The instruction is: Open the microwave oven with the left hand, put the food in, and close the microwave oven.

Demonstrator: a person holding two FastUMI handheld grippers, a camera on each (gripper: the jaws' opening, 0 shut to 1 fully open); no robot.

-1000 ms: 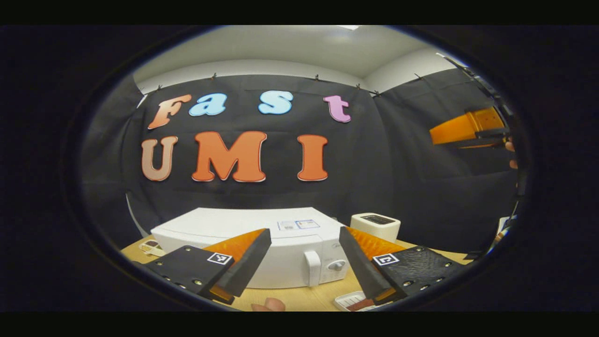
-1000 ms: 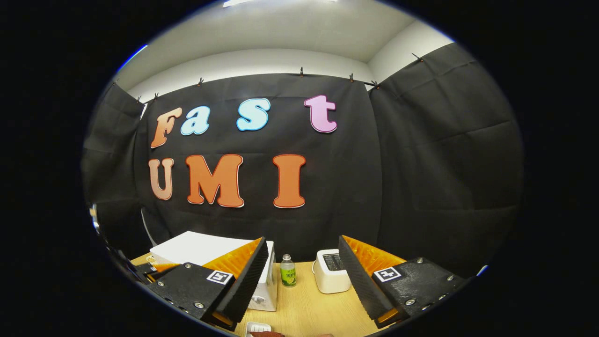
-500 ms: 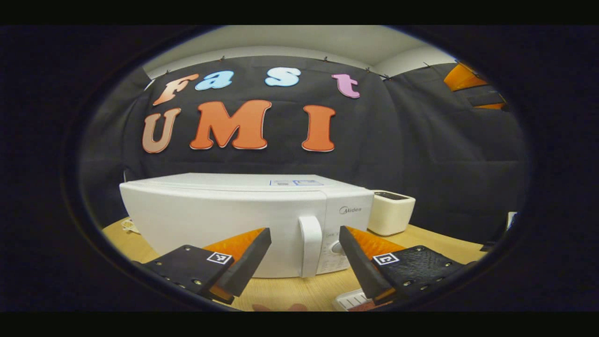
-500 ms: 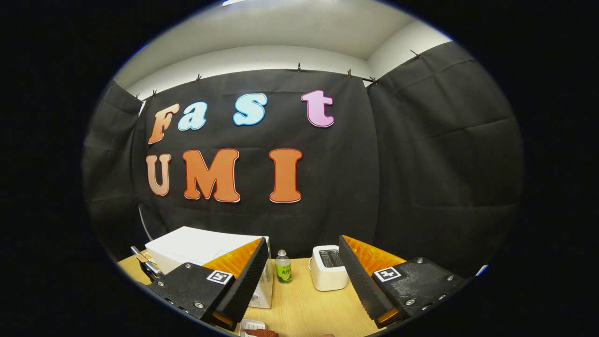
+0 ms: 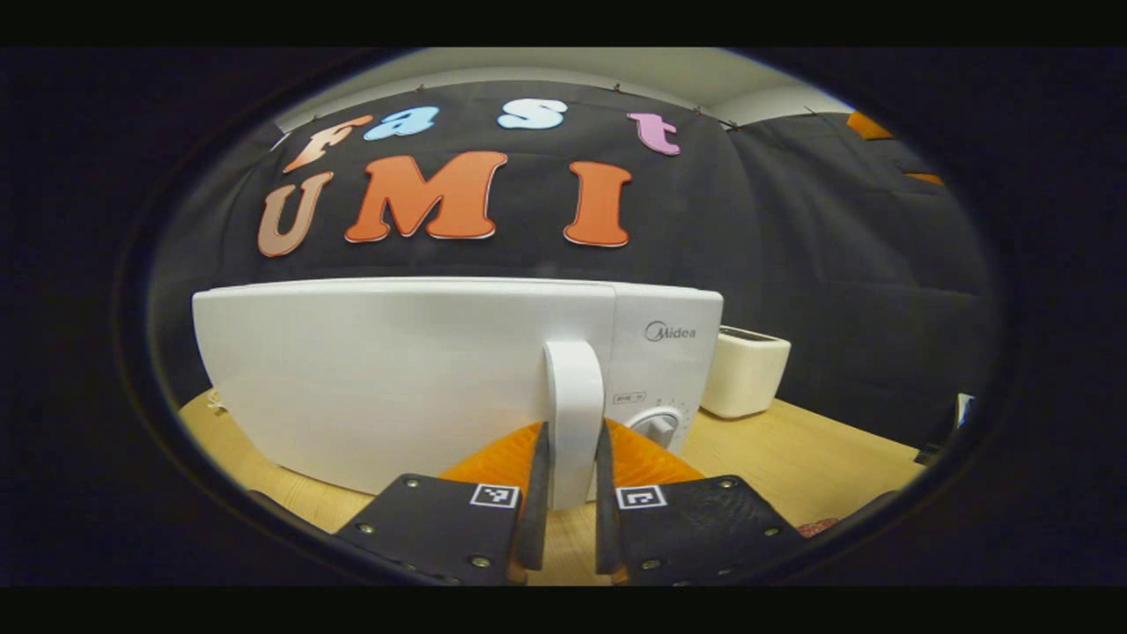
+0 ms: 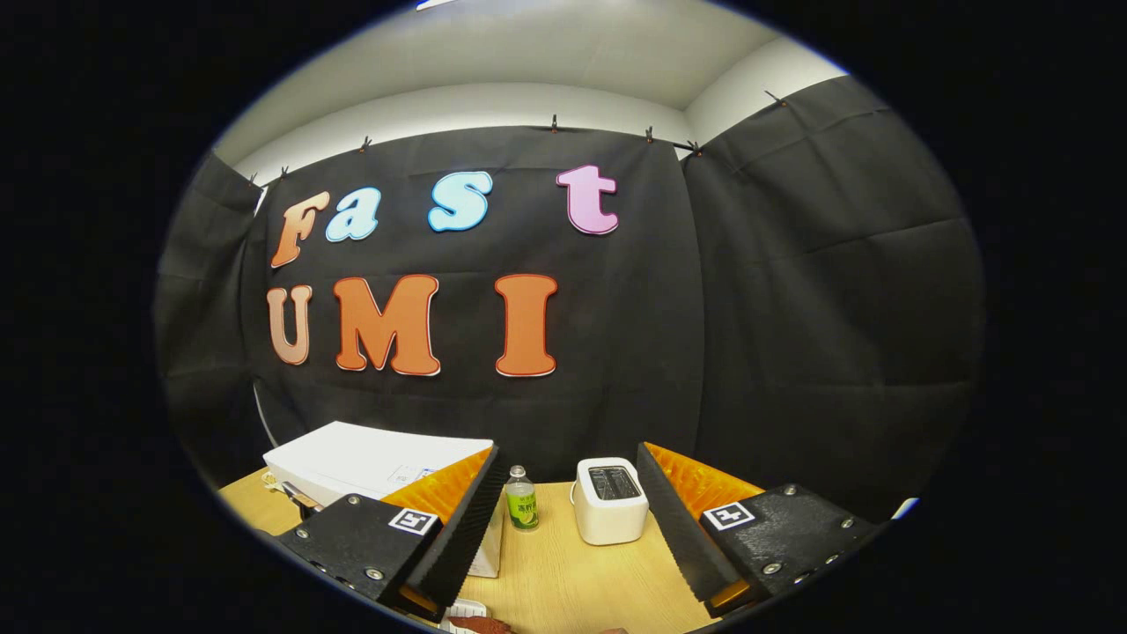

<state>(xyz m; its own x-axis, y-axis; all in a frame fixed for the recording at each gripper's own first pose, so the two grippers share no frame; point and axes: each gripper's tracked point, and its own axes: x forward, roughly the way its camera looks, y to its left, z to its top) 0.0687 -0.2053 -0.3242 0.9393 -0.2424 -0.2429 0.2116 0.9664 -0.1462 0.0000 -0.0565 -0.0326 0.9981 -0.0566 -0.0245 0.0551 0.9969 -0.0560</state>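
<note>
White microwave oven (image 5: 405, 379) stood on a wooden table (image 5: 792, 449) with its door shut. The left gripper (image 5: 570, 493) was clamped on the door's upright handle (image 5: 574, 414), one finger on each side. The right gripper (image 6: 568, 519) hung spread wide, empty, above the table, near a toaster (image 6: 609, 500) and small bottle (image 6: 521, 500). Food (image 6: 475, 625) lay at the bottom edge of the right gripper view.
</note>
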